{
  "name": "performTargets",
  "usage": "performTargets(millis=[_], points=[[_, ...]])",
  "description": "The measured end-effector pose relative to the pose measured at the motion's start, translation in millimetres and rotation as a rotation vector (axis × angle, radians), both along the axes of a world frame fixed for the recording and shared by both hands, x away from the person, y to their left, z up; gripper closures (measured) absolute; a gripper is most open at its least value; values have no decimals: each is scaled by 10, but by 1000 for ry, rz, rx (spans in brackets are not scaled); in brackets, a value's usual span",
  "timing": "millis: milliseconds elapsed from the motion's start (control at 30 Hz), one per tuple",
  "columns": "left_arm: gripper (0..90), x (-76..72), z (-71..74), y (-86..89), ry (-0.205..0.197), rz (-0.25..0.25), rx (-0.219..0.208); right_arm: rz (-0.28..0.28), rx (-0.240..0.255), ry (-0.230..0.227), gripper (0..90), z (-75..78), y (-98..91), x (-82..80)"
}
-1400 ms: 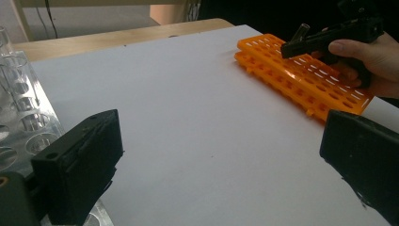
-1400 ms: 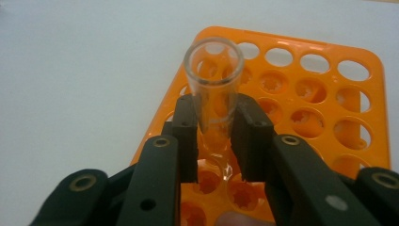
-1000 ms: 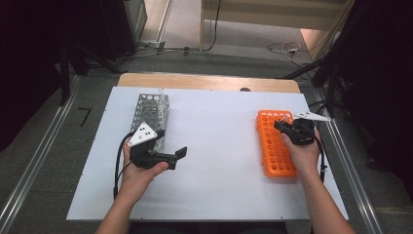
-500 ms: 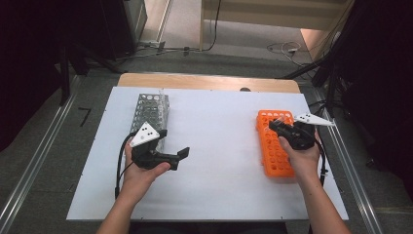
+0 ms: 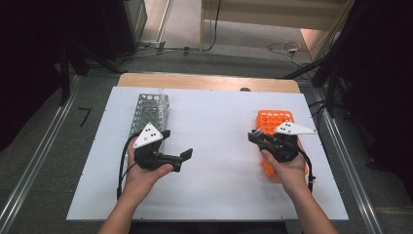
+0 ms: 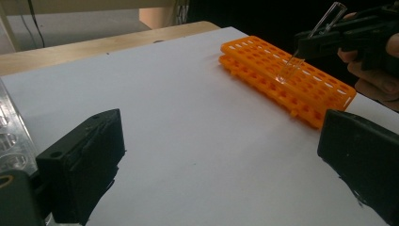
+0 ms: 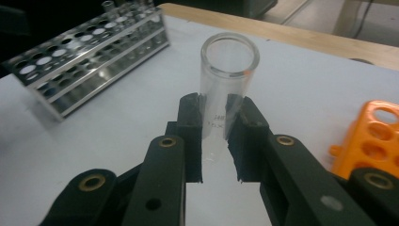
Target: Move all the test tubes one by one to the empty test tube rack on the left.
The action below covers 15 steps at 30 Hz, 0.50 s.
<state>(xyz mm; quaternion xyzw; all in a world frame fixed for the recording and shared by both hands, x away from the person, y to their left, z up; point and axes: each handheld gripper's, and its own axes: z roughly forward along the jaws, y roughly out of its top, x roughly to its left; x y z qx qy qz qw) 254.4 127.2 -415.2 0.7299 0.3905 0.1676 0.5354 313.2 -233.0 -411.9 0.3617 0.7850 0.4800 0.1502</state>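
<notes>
Right gripper pinches a glass test tube mid-body, clear of the orange rack, probably heading for the metal rack. Left gripper idles, fingers wide.

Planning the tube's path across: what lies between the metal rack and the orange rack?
In the high view, bare white table separates the metal rack from the orange rack; the open left gripper pokes into the near stretch.
</notes>
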Motion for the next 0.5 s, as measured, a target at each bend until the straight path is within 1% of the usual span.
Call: performTargets(millis=[233,400,500], points=[[15,-31,23,-102,-10,-33,3,81,-15,1,739,-19,209,-127],[39,-47,34,-155,-15,-60,-13,132,-29,20,739,-77,346,-191],[75,-59,39,-196,-22,-73,-27,163,-39,23,739,-107,436,-229]])
